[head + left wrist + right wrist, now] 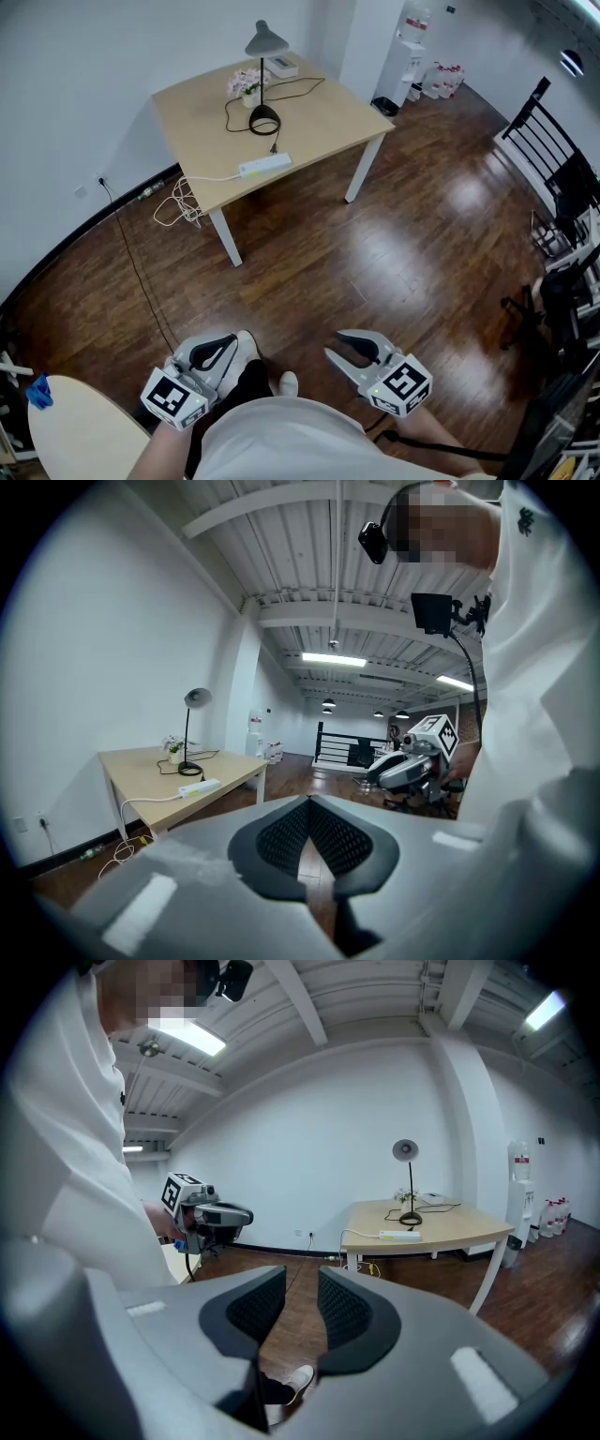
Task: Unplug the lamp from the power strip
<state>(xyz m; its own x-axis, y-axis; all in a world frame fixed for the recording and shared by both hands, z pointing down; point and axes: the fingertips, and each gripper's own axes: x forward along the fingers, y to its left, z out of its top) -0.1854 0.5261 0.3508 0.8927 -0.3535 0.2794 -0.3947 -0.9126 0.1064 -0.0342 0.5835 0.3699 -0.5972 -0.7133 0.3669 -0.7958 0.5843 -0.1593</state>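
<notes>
Fingers of the left gripper were pressed together at their tips with nothing between them, while the right gripper had its pads spread around bare air. Both tools were held low against the person's body, over a dark wood floor. The lamp stood well apart from them on a pale table by the wall, its round base near a small pot of flowers. The white power strip lay near the table's front edge, its own white lead dropping over the side to a tangle on the floor. A dark bit of plug or cord sat between the lamp's base and the strip, touching or just short of it. At this distance no view settled whether the plug was seated in a socket. On that evidence the scene fitted either a plugged-in lamp with the person standing off across the room, or a plug already pulled and laid beside the strip. Neither gripper was within reach of strip or cord.
</notes>
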